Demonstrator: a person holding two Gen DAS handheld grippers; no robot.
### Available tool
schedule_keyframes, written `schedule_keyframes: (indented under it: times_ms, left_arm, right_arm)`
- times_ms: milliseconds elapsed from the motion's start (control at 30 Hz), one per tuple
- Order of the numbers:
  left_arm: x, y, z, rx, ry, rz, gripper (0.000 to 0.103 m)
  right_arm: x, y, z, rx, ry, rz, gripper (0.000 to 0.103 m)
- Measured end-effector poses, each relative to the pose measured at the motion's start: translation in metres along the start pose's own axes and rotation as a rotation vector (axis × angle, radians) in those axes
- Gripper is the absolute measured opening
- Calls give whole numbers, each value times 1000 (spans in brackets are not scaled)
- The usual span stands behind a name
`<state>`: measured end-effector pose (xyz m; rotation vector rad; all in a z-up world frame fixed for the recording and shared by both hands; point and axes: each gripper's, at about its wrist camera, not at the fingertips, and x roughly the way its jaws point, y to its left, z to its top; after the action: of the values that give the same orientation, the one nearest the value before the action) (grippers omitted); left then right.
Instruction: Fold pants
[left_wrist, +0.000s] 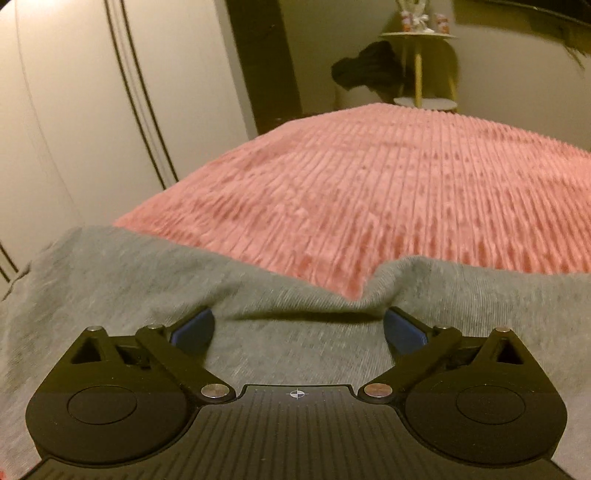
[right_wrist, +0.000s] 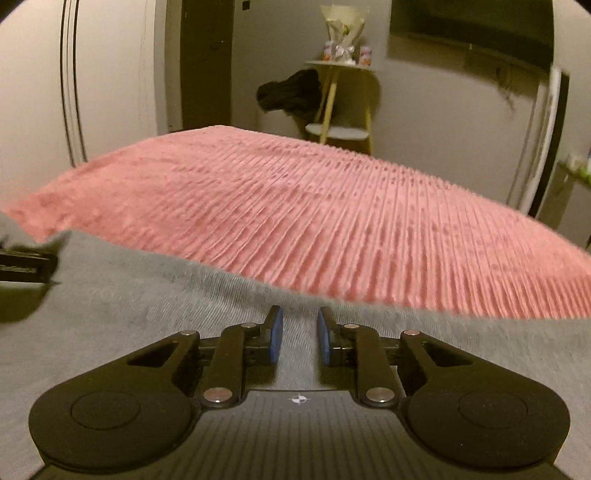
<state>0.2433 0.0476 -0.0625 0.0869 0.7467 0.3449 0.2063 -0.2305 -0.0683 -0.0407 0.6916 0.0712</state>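
Over grey pants (left_wrist: 295, 354) on the pink bed (left_wrist: 369, 192): left gripper (left_wrist: 298, 328) fingers wide, right gripper (right_wrist: 300, 334) narrow, both empty. Pinch both edges evenly before lifting.

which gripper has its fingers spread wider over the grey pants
The left gripper: its blue pads sit far apart, while the right gripper shows only a narrow gap above the pants.

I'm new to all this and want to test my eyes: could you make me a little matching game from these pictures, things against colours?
Things:
1. pants
2. bedspread
3. gripper pads
4. stool legs

Colours:
A. blue
B. yellow
C. grey
D. pink

Pairs: 1-C, 2-D, 3-A, 4-B
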Motion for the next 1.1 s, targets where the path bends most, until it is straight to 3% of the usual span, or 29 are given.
schedule_keyframes:
  times_ms: [33,100,133,233,333,400,500,600,733,767,800,833,967,1033,1100]
  left_arm:
    - [-7,3,-1,-6,4,-14,89]
    - [-25,12,-5,-13,27,-60,88]
    - [-37,18,-10,-27,25,-87,90]
    - [-73,36,-29,-110,22,-165,95]
    - [-93,39,-48,-192,45,-213,95]
    - [-98,34,-58,-236,81,-225,95]
    - [-100,25,-63,-242,121,-249,95]
    - [-109,19,-61,-222,94,-224,95]
    - [-117,21,-65,-255,104,-203,95]
    - [-119,23,-66,-259,106,-200,95]
    - [-121,23,-67,-262,106,-193,95]
    - [-122,24,-68,-262,105,-187,95]
    - [-128,27,-68,-275,89,-177,95]
    - [-129,26,-68,-284,84,-185,95]
    - [-128,23,-69,-282,91,-200,95]
  right_arm:
    - [-5,-7,0,29,12,7,21]
    - [-37,-32,-12,68,-13,-11,26]
    - [-58,-49,-19,79,-36,-54,33]
    - [-118,-110,-42,160,-80,-243,40]
    - [-177,-179,-78,385,-83,-430,41]
    - [-211,-219,-107,592,-76,-496,41]
    - [-243,-260,-151,891,-105,-449,43]
    - [-244,-278,-174,1011,-138,-319,44]
    - [-224,-292,-180,1071,-130,-265,42]
    - [-220,-296,-180,1086,-119,-264,37]
    - [-218,-296,-179,1082,-120,-274,20]
    - [-218,-294,-175,1048,-120,-293,13]
    - [-230,-280,-162,952,-169,-320,13]
    - [-239,-278,-162,965,-230,-279,14]
    - [-240,-279,-164,990,-259,-254,22]
